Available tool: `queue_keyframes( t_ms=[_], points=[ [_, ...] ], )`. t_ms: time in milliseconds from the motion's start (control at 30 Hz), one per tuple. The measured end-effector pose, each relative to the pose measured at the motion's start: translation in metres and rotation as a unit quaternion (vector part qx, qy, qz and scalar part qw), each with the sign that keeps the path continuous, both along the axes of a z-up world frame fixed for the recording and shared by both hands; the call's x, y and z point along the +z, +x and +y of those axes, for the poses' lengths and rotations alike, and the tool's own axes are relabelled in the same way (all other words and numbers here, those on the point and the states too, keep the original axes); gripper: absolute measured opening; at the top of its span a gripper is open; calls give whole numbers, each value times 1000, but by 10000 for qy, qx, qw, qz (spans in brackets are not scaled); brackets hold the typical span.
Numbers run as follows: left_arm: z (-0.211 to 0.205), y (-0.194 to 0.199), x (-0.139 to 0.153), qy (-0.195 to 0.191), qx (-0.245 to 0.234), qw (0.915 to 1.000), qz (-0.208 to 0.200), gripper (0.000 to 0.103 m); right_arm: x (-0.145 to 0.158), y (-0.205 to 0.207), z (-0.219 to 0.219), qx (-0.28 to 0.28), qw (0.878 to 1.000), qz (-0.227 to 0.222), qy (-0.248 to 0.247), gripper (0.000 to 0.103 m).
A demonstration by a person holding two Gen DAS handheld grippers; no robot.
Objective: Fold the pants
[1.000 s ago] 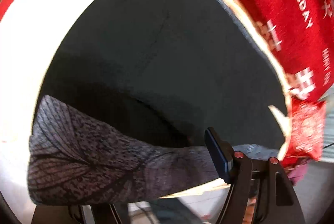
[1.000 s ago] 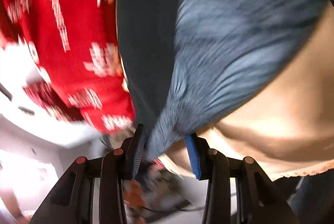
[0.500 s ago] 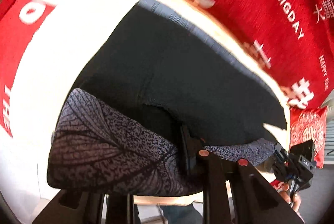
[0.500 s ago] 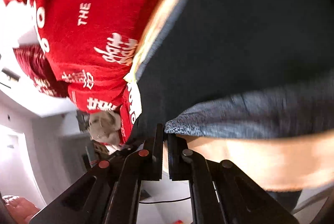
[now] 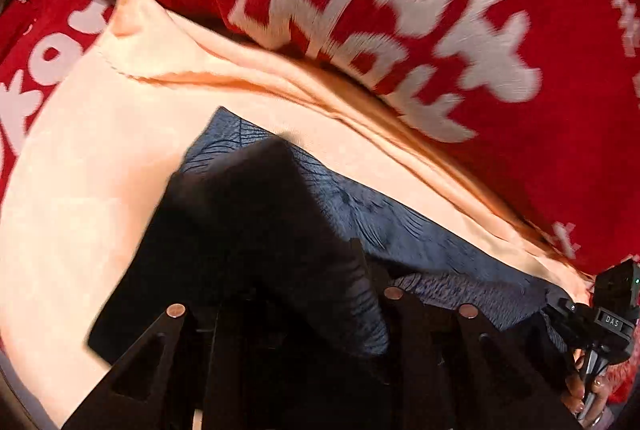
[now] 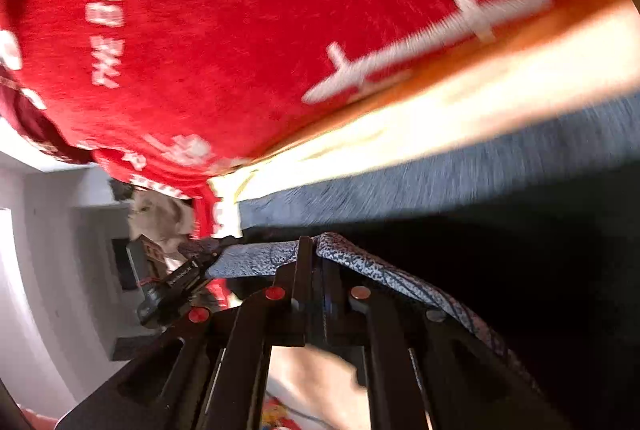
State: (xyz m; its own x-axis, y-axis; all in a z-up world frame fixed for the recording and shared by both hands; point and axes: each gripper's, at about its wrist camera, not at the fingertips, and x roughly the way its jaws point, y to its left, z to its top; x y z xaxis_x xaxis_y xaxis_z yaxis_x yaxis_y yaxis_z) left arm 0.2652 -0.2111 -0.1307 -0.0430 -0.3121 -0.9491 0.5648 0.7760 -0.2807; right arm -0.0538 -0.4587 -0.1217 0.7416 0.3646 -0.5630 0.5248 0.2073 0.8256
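Note:
The pants (image 5: 404, 226) are dark grey-blue with a leaf print on one side and a plain black side. They lie on a cream cloth (image 5: 100, 165). My left gripper (image 5: 316, 270) is shut on a fold of the pants; black fabric drapes over its fingers. In the right wrist view my right gripper (image 6: 314, 250) is shut on the printed edge of the pants (image 6: 360, 262), which drapes over its right finger. The rest of the pants (image 6: 460, 169) stretch along the cream cloth (image 6: 440, 125).
A red blanket with white lettering (image 5: 400, 9) lies beyond the cream cloth, also in the right wrist view (image 6: 240, 29). The right gripper's handle (image 5: 608, 322) shows at the left view's right edge. White room walls (image 6: 48, 250) are at the left.
Both grippers carried the held edge of the pants forward over the garment toward the red blanket. The black side now covers the left fingers. Both views are blurred by motion.

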Motion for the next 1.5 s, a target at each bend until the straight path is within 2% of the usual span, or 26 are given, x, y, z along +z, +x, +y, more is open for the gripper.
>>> queue_keyframes(
  t_ms=[133, 233, 300, 367, 400, 467, 533, 600, 733, 800, 867, 933, 1033, 1133, 1233, 1400, 1500],
  points=[
    [-6, -2, -1, 96, -49, 9999, -81, 32, -38, 30, -11, 326, 9971, 667, -148, 8],
    [7, -6, 25, -15, -96, 9999, -80, 35, -44, 30, -11, 182, 9971, 737, -11, 9],
    [13, -12, 47, -29, -128, 9997, -221, 44, -34, 28, -7, 175, 9977, 651, -3, 16],
    [26, -16, 65, 74, -108, 9981, -595, 71, -19, 24, -3, 216, 9981, 568, -112, 28],
    [29, -16, 74, 78, -74, 9971, -757, 74, -5, 23, 1, 259, 9981, 501, -265, 28],
    [34, -12, 79, 47, -17, 9969, -791, 74, 24, 24, 12, 410, 9976, 186, -522, 28],
    [40, -10, 76, 149, 16, 9968, -784, 74, 42, 30, 27, 625, 9961, -121, -611, 28],
    [33, -15, 58, 427, -100, 9958, -809, 74, 44, 46, 41, 919, 9938, -230, -578, 28],
    [19, -26, 19, 880, -210, 9918, -900, 74, 17, 103, 55, 1327, 9883, 150, -736, 28],
    [12, -29, 2, 1120, -179, 9887, -986, 74, 1, 117, 53, 1314, 9868, 462, -832, 28],
    [9, -31, 2, 1154, -210, 9868, -1121, 76, -15, 125, 47, 1160, 9846, 852, -990, 28],
    [8, -36, 9, 1199, -362, 9857, -1130, 76, -16, 112, 32, 777, 9866, 1003, -1027, 28],
    [11, -50, 23, 1135, -675, 9858, -1042, 76, 1, 85, 19, 370, 9941, 677, -758, 29],
    [12, -76, 39, 1095, -1084, 9836, -941, 76, 20, 44, 18, 384, 9968, 383, -580, 39],
    [9, -112, 48, 1057, -1553, 9795, -722, 76, 42, -7, 34, 363, 9981, 109, -481, 42],
    [-10, -186, 53, 861, -2474, 9642, -404, 76, 61, -99, 57, 116, 9989, 66, -451, 46],
    [-25, -232, 51, 579, -2962, 9534, 18, 76, 65, -151, 87, -366, 9987, 247, -271, 47]
  ],
)
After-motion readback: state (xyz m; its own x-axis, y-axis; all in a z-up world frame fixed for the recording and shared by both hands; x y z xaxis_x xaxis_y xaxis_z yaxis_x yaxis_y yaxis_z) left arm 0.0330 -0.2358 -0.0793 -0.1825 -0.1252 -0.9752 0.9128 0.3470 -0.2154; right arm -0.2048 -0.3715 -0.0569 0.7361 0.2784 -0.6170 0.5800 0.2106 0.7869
